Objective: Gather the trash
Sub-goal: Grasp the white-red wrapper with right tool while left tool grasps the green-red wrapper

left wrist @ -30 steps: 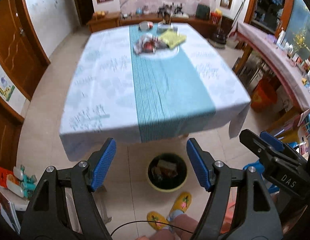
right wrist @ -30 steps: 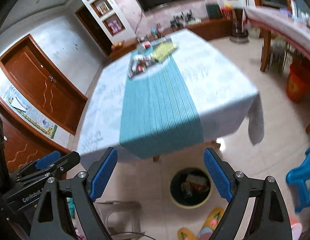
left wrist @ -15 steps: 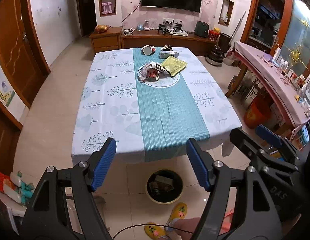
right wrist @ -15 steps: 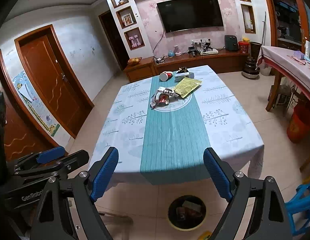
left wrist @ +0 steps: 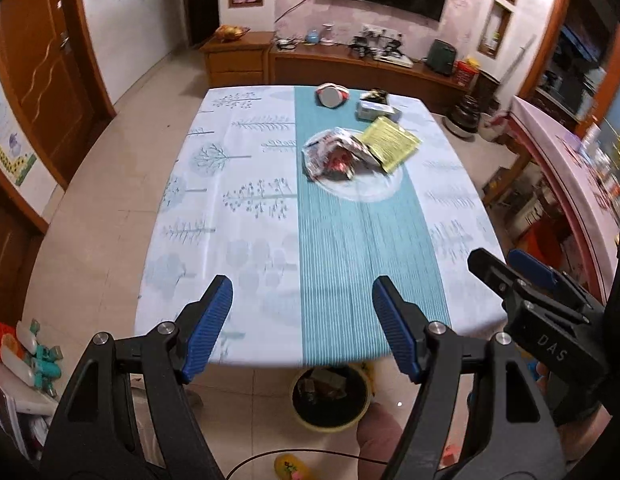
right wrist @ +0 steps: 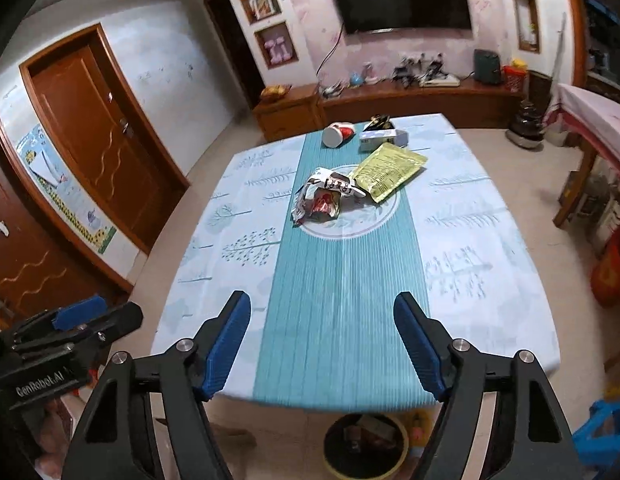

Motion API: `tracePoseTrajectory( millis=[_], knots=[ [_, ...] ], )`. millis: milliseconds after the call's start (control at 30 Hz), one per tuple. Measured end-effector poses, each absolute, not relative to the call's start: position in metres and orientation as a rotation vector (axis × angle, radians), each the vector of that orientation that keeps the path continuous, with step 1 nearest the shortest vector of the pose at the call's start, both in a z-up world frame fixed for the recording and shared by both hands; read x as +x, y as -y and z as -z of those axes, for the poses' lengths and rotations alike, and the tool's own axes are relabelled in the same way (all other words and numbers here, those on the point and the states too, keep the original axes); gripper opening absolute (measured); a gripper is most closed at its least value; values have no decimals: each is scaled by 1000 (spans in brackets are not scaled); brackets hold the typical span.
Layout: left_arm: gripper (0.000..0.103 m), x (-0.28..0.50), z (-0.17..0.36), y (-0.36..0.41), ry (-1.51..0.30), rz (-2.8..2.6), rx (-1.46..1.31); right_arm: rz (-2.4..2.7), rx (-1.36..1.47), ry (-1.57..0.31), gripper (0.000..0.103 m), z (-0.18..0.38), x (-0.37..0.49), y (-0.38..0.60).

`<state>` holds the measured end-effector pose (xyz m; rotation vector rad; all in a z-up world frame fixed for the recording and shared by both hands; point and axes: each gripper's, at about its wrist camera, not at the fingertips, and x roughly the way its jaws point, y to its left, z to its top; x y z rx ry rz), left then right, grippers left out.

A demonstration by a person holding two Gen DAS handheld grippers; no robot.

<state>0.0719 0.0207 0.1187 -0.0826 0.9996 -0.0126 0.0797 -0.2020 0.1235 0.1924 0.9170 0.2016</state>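
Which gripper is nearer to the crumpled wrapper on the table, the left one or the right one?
Neither is clearly nearer. The left gripper and the right gripper both hang over the table's near edge, side by side, far short of the crumpled wrapper. Both are empty; the right's jaws are closing.

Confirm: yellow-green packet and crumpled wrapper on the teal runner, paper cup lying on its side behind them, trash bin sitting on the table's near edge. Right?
Not quite. The trash bin stands on the floor below the table's near edge, not on the table; the right wrist view shows it. The rest holds: yellow-green packet and crumpled wrapper on the teal runner, paper cup on its side behind them.
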Motion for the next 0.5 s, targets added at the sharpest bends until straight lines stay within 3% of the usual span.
tracePoseTrajectory(
  millis=[500],
  knots=[
    [70,348,-19,44,-1246,-137,-209,-368,140,-1139,73,-29,351,280]
  ],
)
